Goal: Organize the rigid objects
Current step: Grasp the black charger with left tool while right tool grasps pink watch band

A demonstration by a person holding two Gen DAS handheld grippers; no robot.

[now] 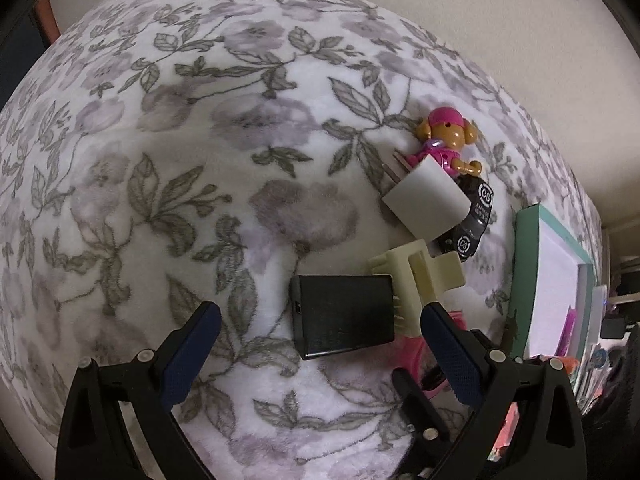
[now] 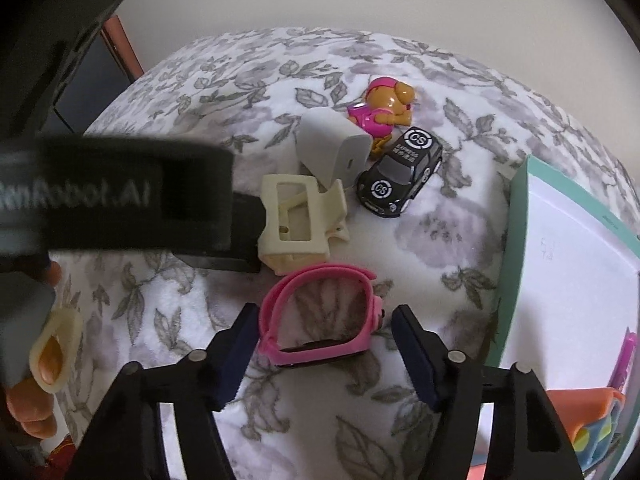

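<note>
The pink rubbery watch with its looped strap and dark flat face (image 2: 320,316) lies on the fleece just ahead of my right gripper (image 2: 324,344), its band standing up as an open hoop and the face edge nearest me. My jaws stand partly open, astride the watch; the left pad looks just beside or brushing the strap, the right one stands clear, so I do not have hold of it. To take it well, I judge I should centre on the stiff face block, not the springy loop, since the soft band would fold and squirm under the pads; a squeeze across the case sides should keep it level. Just beyond it sits the cream plastic hair claw clip (image 2: 296,220), hard and ribbed, touching a black matte rectangular box (image 1: 344,316). My left gripper (image 1: 320,356) hangs over that box with its jaws wide and nothing in them. Farther out are a white smooth cube-shaped wall charger (image 2: 332,146), tipped against a small tan and magenta toy dog figure (image 2: 386,106), and a glossy black die-cast toy car with round white emblems (image 2: 400,176) beside them. Everything rests on a plush floral blanket in white, grey and mauve (image 1: 160,168), soft enough to let small things tilt. To the right lies a shallow teal-rimmed white tray (image 2: 520,216), the likely place for these items.
</note>
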